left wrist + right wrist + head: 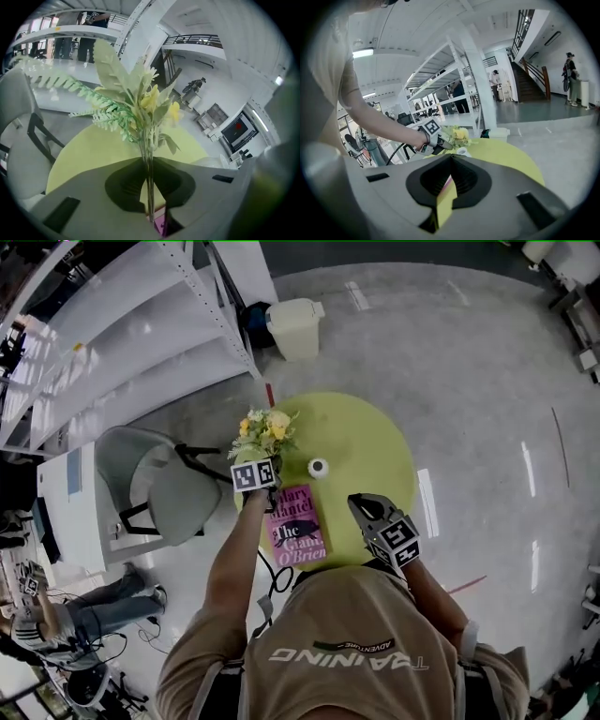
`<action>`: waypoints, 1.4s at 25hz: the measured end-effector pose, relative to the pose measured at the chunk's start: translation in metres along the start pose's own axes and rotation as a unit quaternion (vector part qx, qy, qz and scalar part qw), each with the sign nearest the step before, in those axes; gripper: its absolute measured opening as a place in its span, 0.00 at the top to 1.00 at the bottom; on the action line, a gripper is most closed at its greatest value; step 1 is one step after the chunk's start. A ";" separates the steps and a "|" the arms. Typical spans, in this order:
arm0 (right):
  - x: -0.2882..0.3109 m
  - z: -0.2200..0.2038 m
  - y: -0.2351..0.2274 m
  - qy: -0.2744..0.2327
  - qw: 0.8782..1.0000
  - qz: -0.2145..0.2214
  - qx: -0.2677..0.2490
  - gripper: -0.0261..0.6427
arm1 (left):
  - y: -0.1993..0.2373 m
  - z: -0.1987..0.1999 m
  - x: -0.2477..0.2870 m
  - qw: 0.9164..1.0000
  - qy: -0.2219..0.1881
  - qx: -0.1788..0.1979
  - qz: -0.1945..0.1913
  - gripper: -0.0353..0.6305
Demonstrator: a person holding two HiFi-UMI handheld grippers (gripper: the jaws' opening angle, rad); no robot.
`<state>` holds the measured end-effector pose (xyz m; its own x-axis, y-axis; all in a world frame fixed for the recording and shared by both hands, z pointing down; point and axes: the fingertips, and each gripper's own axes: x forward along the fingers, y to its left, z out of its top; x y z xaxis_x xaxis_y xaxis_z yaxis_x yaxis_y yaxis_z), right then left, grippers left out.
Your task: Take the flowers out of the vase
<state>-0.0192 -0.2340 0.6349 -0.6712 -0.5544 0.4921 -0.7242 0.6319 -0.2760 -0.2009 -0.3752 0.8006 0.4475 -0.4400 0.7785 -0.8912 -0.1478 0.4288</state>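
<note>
The left gripper (150, 161) is clamped on the stems of the flowers (140, 105), held clear of the white vase (318, 468) on the round green worktop (375, 437). The right gripper (452, 156) is closed on nothing, near a pink book (297, 524).

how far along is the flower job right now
Done: the flowers are out of the white vase, which stands alone on the green table. In hand: the left gripper is clamped on their stems. Left: setting them down, probably on the table; the right gripper is empty.
</note>
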 end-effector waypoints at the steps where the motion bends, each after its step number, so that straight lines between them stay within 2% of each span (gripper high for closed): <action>1: 0.004 0.004 -0.001 0.000 1.000 0.003 -0.003 0.96 | -0.001 0.000 0.004 1.000 0.003 -0.001 -0.002 0.89; 9: 0.025 0.022 -0.016 -0.001 1.000 0.012 -0.016 0.96 | 0.004 -0.007 0.025 1.000 0.015 -0.014 0.004 0.89; 12: 0.024 0.022 -0.016 0.001 1.000 0.015 -0.018 0.96 | 0.011 -0.008 0.024 1.000 0.005 -0.012 0.023 0.83; 15: 0.023 0.016 -0.014 0.009 1.000 0.020 -0.020 0.96 | 0.011 -0.011 0.023 0.999 0.000 -0.015 0.029 0.69; 23: 0.014 0.011 0.003 0.008 0.999 0.030 -0.025 0.96 | 0.013 -0.017 -0.004 0.999 -0.029 -0.014 0.042 0.68; 27: 0.006 0.006 0.010 0.007 0.999 0.033 -0.029 0.96 | 0.013 -0.024 -0.016 0.998 -0.037 -0.018 0.045 0.63; 32: -0.005 0.005 0.016 -0.002 0.999 0.035 -0.033 0.96 | 0.018 -0.020 -0.042 0.994 -0.078 -0.020 0.071 0.64; 35: -0.012 0.006 0.017 -0.009 0.999 0.034 -0.037 0.96 | 0.003 -0.007 -0.072 0.989 -0.132 0.011 0.072 0.72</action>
<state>-0.0241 -0.2199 0.6194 -0.7220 -0.5175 0.4593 -0.6631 0.7070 -0.2458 -0.2354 -0.3376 0.7492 0.2835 -0.6738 0.6824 -0.9471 -0.0851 0.3094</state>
